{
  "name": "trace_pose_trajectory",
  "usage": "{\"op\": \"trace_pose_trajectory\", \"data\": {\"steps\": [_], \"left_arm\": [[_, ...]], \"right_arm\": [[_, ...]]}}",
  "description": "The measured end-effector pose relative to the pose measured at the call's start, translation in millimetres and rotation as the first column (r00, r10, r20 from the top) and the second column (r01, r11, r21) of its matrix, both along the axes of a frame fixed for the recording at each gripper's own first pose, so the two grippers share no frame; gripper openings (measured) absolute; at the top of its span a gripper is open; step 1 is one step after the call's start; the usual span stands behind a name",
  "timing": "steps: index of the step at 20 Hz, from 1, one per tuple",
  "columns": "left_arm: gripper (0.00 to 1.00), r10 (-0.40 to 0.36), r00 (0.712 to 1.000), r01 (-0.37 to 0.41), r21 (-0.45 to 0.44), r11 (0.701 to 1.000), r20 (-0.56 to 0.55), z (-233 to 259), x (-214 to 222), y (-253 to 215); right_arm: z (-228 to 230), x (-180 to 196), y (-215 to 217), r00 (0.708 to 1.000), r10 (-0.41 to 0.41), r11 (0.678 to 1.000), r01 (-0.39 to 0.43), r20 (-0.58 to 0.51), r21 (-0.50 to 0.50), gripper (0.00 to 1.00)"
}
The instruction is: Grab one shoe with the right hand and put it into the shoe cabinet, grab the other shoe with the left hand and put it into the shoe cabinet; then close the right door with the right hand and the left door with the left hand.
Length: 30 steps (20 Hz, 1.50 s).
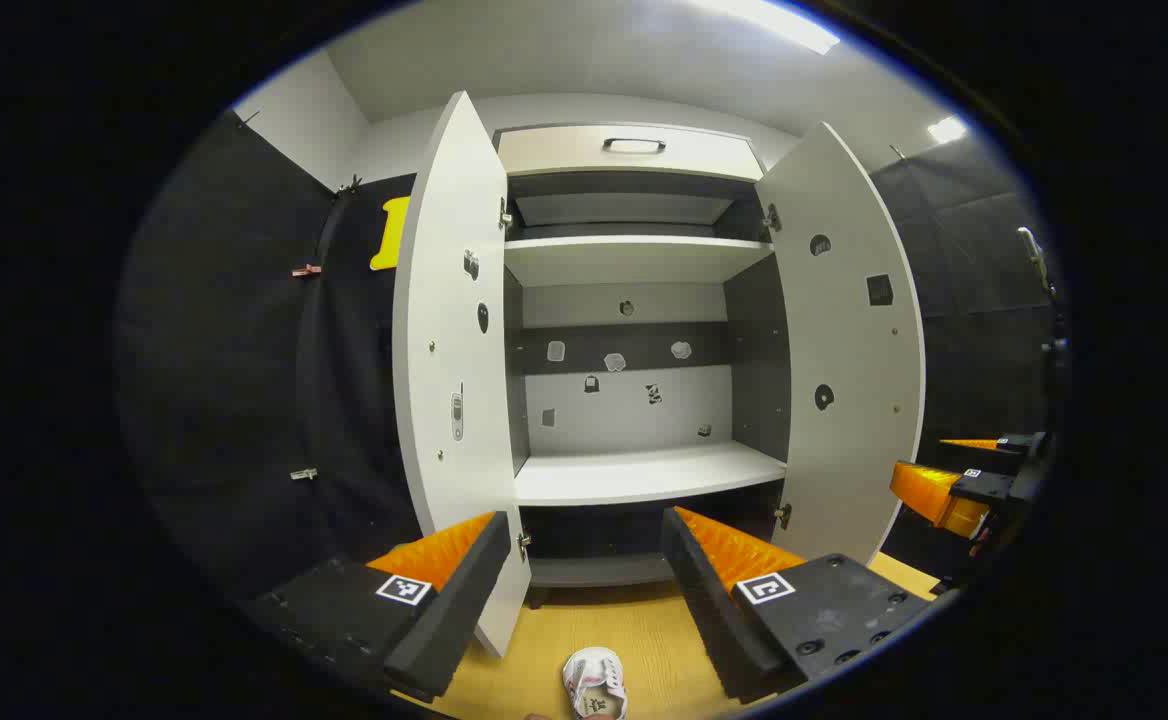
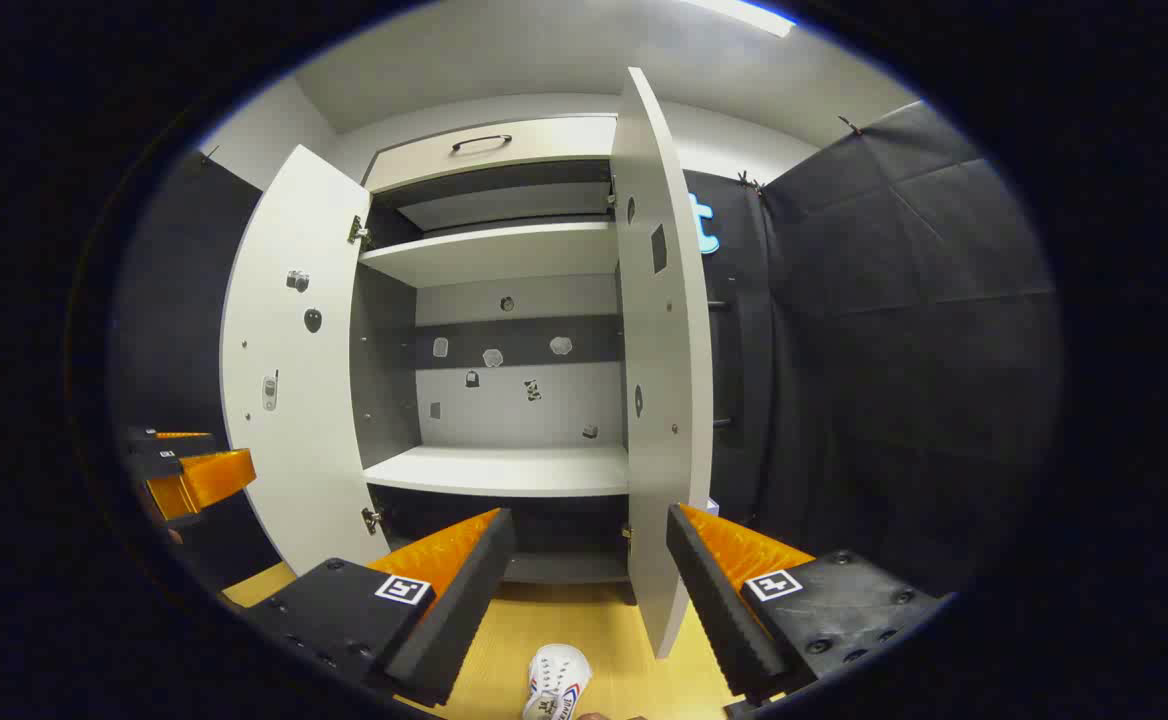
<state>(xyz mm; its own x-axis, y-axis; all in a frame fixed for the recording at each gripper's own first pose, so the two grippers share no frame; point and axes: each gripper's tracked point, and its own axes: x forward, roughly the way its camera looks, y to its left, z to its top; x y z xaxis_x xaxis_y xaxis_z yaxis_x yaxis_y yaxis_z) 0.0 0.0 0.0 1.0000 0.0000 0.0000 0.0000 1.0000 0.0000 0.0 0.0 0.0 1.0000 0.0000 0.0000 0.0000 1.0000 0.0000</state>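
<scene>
Lying toe toward shoe cabinet (image 1: 634, 470), white shoe (image 1: 594, 682) below wide-spread, empty left gripper (image 1: 584, 560).

Wooden floor (image 1: 644, 640) lay in front of shoe cabinet (image 1: 634, 150); one white shoe (image 1: 594, 685) lay on floor at lower edge of left gripper view, another white shoe (image 2: 556, 682) on floor in right gripper view. Cabinet shelves (image 1: 644, 472) stood bare, both doors open

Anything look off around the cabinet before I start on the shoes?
Nothing stands out. Both doors of the shoe cabinet stand open, its shelves bare. A shoe lies upright on the floor below the open left gripper.
</scene>
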Motion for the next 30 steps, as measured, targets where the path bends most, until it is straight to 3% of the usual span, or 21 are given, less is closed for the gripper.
{"op": "trace_pose_trajectory", "data": {"steps": [16, 24, 30], "left_arm": [[0.95, -0.121, 0.992, 0.121, -0.003, 0.993, -0.032, -39, -5, 13], [0.95, -0.129, 0.99, 0.129, 0.001, 0.992, -0.053, -52, -6, 18], [0.95, -0.129, 0.986, 0.127, -0.022, 0.992, -0.107, -79, -15, 23]], "right_arm": [[-7, -21, 13, 0.995, -0.095, 0.995, 0.095, 0.006, -0.026, 0.98], [-49, -23, 26, 0.989, -0.076, 0.997, 0.076, -0.125, -0.004, 0.98], [-110, -19, 40, 0.958, -0.033, 0.999, 0.039, -0.285, 0.015, 0.99]]}}
